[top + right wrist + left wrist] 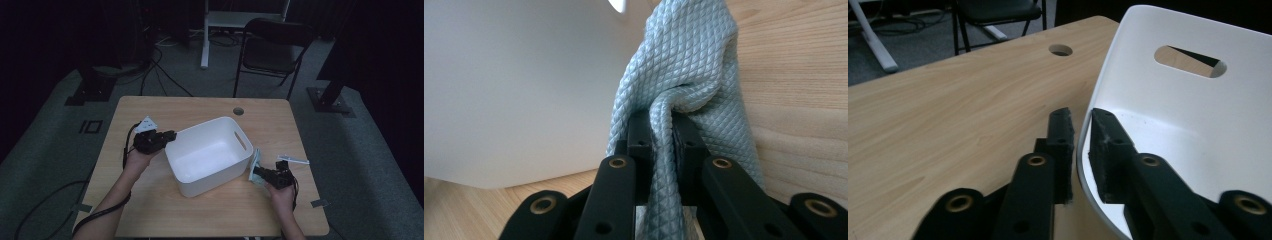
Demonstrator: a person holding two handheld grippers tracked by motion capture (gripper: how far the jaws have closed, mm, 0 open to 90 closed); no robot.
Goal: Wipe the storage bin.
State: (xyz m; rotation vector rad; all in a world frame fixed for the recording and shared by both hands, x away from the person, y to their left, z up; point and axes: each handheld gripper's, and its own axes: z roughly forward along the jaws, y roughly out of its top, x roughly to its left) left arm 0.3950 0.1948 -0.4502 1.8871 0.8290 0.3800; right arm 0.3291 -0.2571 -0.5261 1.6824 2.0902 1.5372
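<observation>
Right tool (pixel 659 132) pinching cloth (pixel 689 60), left tool (pixel 1080 142) straddling bin (pixel 1198 115) rim

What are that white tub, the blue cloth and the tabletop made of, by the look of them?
White tub: probably moulded plastic, smooth with a faint sheen, rounded corners and a cut-out handle slot. Blue cloth: soft woven fabric, perhaps microfibre, with a quilted diamond texture that folds where it is pinched. Tabletop: light wood grain, likely a laminate, matt and even.
</observation>
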